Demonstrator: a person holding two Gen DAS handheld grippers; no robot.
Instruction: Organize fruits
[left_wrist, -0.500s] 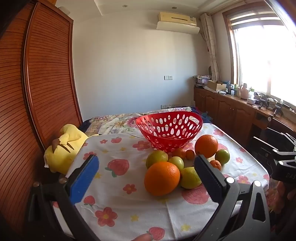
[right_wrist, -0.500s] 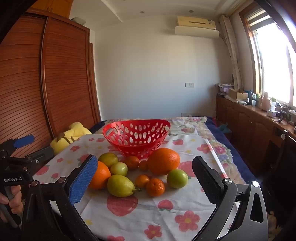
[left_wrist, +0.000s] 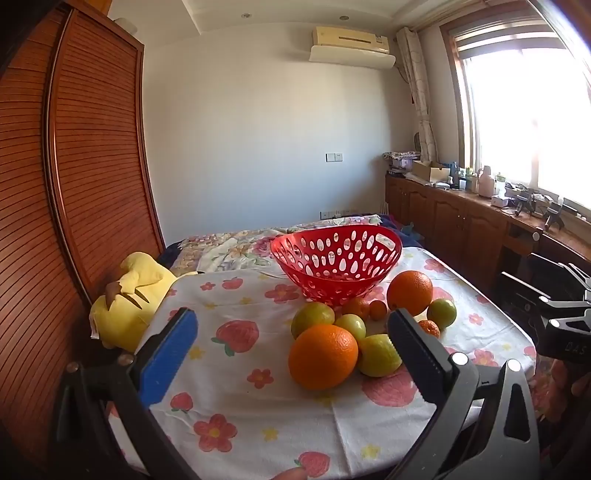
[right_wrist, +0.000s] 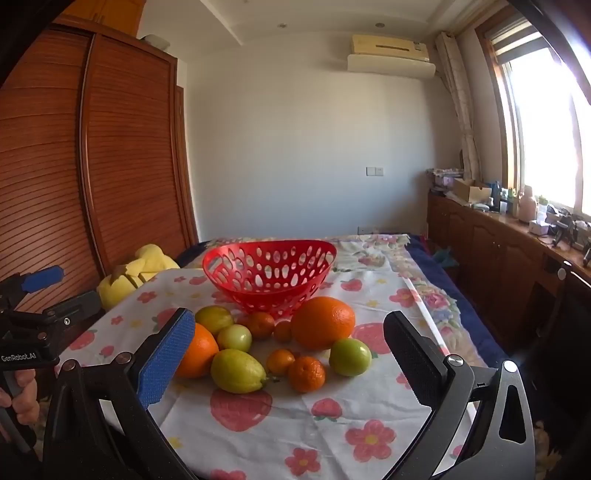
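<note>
A red perforated basket (left_wrist: 336, 266) (right_wrist: 269, 273) stands empty on the flowered tablecloth. In front of it lies a cluster of fruit: two large oranges (left_wrist: 323, 356) (right_wrist: 322, 322), a lemon (right_wrist: 237, 370), green fruits (right_wrist: 349, 356) and several small tangerines (right_wrist: 306, 373). My left gripper (left_wrist: 291, 354) is open and empty, held near the front of the cluster with the near orange between its fingers' line of sight. My right gripper (right_wrist: 288, 362) is open and empty, short of the fruit.
A yellow plush toy (left_wrist: 129, 295) lies at the table's left edge by the wooden wardrobe (left_wrist: 74, 184). A wooden cabinet (right_wrist: 517, 251) with clutter runs along the right under the window. The other gripper shows at each view's edge (right_wrist: 33, 332).
Both grippers have barely shifted; the view is almost the same. Nothing has been picked up or moved.
</note>
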